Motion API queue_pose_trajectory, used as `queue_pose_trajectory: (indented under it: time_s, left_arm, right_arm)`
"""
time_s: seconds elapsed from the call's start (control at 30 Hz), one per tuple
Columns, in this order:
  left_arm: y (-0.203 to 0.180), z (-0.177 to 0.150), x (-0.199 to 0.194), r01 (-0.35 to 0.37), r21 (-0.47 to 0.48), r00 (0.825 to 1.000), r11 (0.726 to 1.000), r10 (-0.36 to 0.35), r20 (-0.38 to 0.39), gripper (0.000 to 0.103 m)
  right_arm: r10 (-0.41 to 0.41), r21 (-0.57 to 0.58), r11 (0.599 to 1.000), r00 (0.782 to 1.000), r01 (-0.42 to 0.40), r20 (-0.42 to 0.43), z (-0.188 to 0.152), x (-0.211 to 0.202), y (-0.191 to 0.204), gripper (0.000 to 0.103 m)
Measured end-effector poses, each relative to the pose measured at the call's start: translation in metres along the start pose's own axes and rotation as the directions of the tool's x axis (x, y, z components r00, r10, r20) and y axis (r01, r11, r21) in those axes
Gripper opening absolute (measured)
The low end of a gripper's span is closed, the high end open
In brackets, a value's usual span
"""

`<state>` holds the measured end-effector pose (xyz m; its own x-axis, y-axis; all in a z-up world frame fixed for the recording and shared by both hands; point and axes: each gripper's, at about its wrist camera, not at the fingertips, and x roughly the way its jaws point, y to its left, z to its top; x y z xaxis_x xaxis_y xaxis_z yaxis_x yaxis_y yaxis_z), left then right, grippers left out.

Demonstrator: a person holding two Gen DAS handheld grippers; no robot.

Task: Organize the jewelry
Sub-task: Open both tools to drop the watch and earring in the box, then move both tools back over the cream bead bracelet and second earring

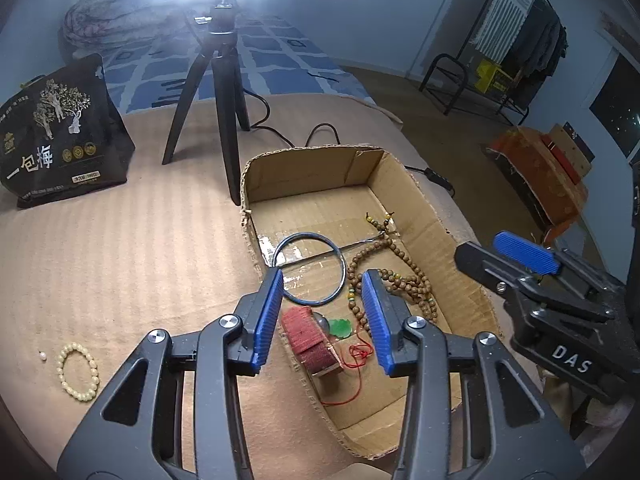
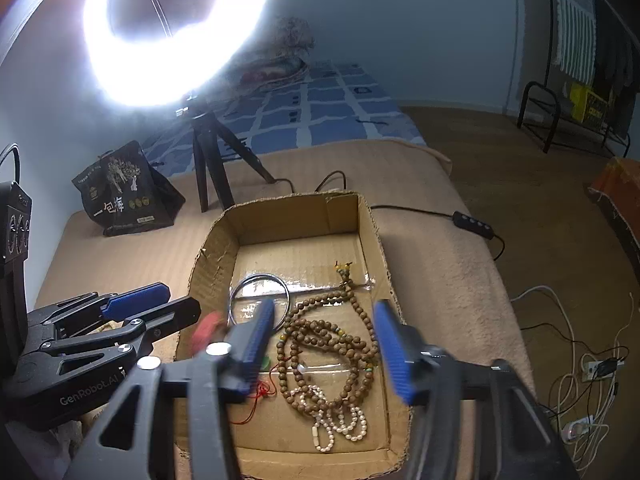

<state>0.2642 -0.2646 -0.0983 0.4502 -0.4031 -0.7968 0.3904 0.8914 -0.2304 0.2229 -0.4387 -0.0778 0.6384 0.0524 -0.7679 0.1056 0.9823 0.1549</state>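
An open cardboard box (image 1: 304,172) (image 2: 288,220) sits on a tan blanket. In it lie a silver bangle (image 1: 310,268) (image 2: 260,296), a long wooden bead necklace (image 1: 400,276) (image 2: 332,344), a pearl strand (image 2: 340,420), a green pendant (image 1: 340,326) on a red cord (image 2: 256,396), and a red woven piece (image 1: 312,340), blurred in the right wrist view (image 2: 204,332). My left gripper (image 1: 324,316) (image 2: 160,308) hovers open over the box's near left corner, above the red piece, its pads clear of it. My right gripper (image 2: 326,340) (image 1: 516,268) stands open above the beads, holding nothing.
A pale bead bracelet (image 1: 78,372) and a loose pearl (image 1: 42,355) lie on the blanket left of the box. Behind stand a black snack bag (image 1: 60,136), a tripod (image 1: 224,92) with a ring light (image 2: 176,32), and a switch cable (image 2: 472,220).
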Motion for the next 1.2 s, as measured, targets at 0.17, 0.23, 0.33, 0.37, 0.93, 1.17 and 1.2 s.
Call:
queue_pose_trajectory:
  time_s: [0.17, 0.23, 0.33, 0.37, 0.93, 1.17, 1.2]
  left_arm:
    - [0.002, 0.0, -0.003, -0.01, 0.001, 1.0, 1.0, 0.01, 0.003, 0.047]
    - [0.002, 0.0, -0.007, -0.015, 0.006, 1.0, 1.0, 0.015, 0.013, 0.052]
    - [0.002, 0.0, -0.012, -0.02, 0.013, 1.0, 1.0, 0.019, 0.02, 0.053]
    - [0.002, 0.0, -0.013, -0.021, 0.013, 1.0, 1.0, 0.02, 0.021, 0.053]
    - [0.016, -0.007, -0.04, -0.057, 0.027, 0.998, 0.998, 0.056, 0.04, 0.056]
    - [0.03, -0.01, -0.054, -0.083, 0.024, 0.995, 0.996, 0.081, 0.05, 0.056]
    - [0.032, -0.01, -0.056, -0.085, 0.022, 0.995, 0.996, 0.084, 0.052, 0.056]
  right_arm:
    - [-0.017, 0.005, 1.0, 1.0, 0.017, 0.017, 0.003, -0.006, 0.0, 0.074]
    - [-0.021, 0.007, 1.0, 1.0, 0.021, 0.019, 0.003, -0.008, 0.0, 0.076]
    - [-0.027, 0.007, 1.0, 0.999, 0.027, 0.026, 0.004, -0.012, 0.001, 0.08]
    - [-0.03, 0.007, 1.0, 0.999, 0.03, 0.03, 0.004, -0.014, 0.001, 0.082]
    - [-0.057, 0.01, 0.998, 0.997, 0.057, 0.054, 0.003, -0.033, 0.01, 0.096]
    - [-0.058, -0.01, 0.998, 0.996, 0.059, 0.068, 0.001, -0.043, 0.022, 0.097]
    - [-0.058, -0.013, 0.998, 0.996, 0.059, 0.071, 0.001, -0.044, 0.025, 0.097]
